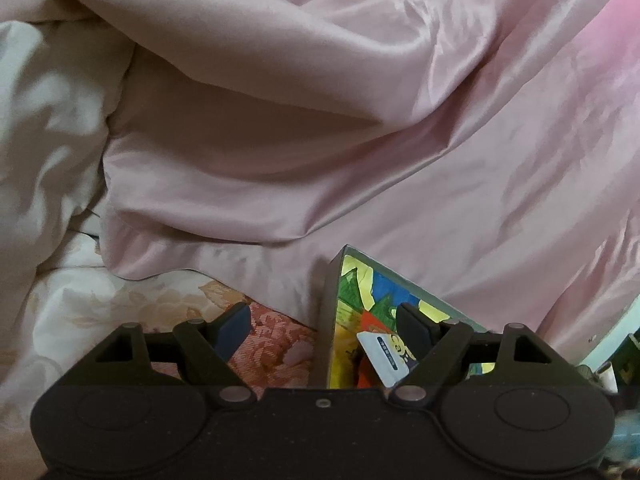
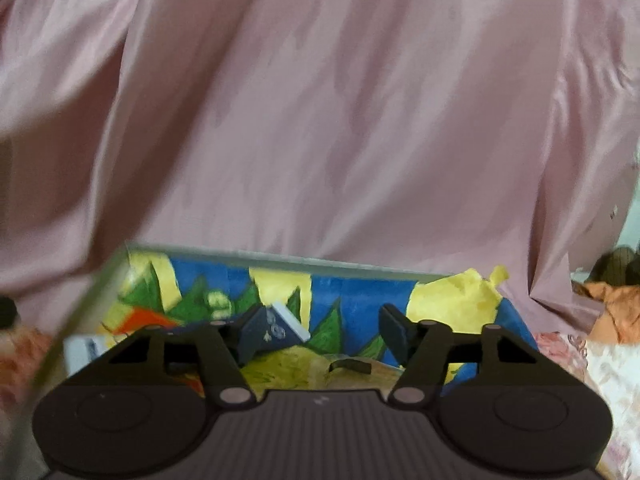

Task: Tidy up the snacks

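Snacks are being gathered into a shallow box [image 2: 352, 292] whose inside is lined with bright hand-painted paper in blue, yellow, green and orange, and which sits on a bed in front of a draped pink satin sheet [image 2: 320, 120]. The box probably serves as the collecting place, which would explain why both grippers hover at its rim. From the right wrist view, the right gripper [image 2: 320, 330] points forward and slightly downward over the open box, its jaws spread apart with nothing between them. A dark blue packet with a white edge [image 2: 276, 326] leans inside the box just beside the gripper's left finger; whether they touch cannot be told, and no pad presses on the packet. A small dark piece [image 2: 350, 366] lies on the box floor below the gap. From the left wrist view, the left gripper [image 1: 324, 330] also tilts gently downward, straddling the box's near corner, jaws wide and empty. A white packet with a cartoon figure [image 1: 386, 358] rests inside the box, near its right finger. A floral bedcover [image 1: 276, 344] lies under its left finger, and a cream quilt [image 1: 48, 140] is bunched to the left.
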Tool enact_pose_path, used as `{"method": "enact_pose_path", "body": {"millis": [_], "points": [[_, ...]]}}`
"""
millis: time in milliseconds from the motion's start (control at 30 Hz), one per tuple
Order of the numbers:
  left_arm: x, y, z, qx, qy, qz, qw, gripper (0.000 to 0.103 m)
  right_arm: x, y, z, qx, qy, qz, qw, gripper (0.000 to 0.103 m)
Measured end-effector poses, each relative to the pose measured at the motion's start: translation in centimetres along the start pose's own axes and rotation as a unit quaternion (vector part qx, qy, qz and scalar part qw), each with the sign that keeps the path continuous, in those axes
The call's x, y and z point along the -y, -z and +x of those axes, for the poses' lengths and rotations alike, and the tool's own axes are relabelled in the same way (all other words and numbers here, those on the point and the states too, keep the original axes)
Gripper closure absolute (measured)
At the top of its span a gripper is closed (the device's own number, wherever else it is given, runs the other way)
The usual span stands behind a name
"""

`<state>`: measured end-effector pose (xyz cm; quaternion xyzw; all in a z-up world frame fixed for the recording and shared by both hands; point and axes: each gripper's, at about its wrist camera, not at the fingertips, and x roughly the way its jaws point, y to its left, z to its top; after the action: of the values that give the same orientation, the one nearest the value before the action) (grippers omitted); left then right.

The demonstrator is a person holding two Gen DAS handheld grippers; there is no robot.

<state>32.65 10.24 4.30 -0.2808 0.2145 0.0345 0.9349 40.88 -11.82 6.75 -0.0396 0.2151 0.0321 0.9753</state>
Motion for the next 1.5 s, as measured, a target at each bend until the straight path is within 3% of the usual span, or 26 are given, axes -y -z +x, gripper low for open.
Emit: {"method": "enact_pose_path", "body": {"millis": [100,200,267,433,533,700,867,967,1100,1167,1333,1500], "points": [[0.1,0.5,-0.8,-0.001,0.000,0.005,1.0000,0.022,1.2,0.1,-3.0,0.049,-0.008,0.019,0.999,0.035],[0.2,1.3,-1.7,-0.006,0.000,0.005,1.0000,0.022,1.5,0.7,-4.8,0.068,-0.026,0.017,0.997,0.031],[0.2,1.7,-2.4,-0.009,0.002,0.005,0.9999,0.022,1.7,1.0,-5.2,0.070,-0.039,0.025,0.996,0.014],[-0.4,2.2,-3.8,-0.009,0.000,0.016,0.9998,0.020,2.4,2.2,-6.4,0.094,-0.068,0.095,0.989,0.003],[-1.0,2.4,-4.5,-0.009,-0.004,0.026,0.9996,0.020,2.2,3.1,-7.1,0.129,-0.093,0.121,0.980,0.000],[-1.9,2.7,-5.2,-0.014,-0.010,0.032,0.9994,0.020,2.0,3.8,-7.1,0.144,-0.130,0.132,0.972,0.000],[-2.1,3.0,-5.0,-0.015,-0.009,0.029,0.9994,0.020,2.9,3.2,-8.4,0.175,-0.177,0.168,0.954,0.000],[-1.9,3.2,-4.9,-0.013,-0.003,0.033,0.9994,0.019,2.8,2.4,-7.7,0.138,-0.215,0.174,0.951,0.000],[-1.7,3.6,-5.4,0.003,-0.003,0.045,0.9990,0.006,2.3,2.7,-7.0,0.136,-0.249,0.174,0.943,0.000],[-1.8,3.8,-5.8,0.006,-0.003,0.046,0.9989,0.005,2.1,2.8,-6.2,0.126,-0.268,0.189,0.936,0.000],[-2.0,3.9,-6.2,0.002,-0.003,0.056,0.9984,0.005,1.0,3.0,-4.6,0.084,-0.246,0.166,0.951,0.000],[-2.1,4.2,-6.6,-0.001,-0.006,0.046,0.9989,0.005,0.6,3.3,-5.2,0.092,-0.233,0.132,0.959,0.000]]}}
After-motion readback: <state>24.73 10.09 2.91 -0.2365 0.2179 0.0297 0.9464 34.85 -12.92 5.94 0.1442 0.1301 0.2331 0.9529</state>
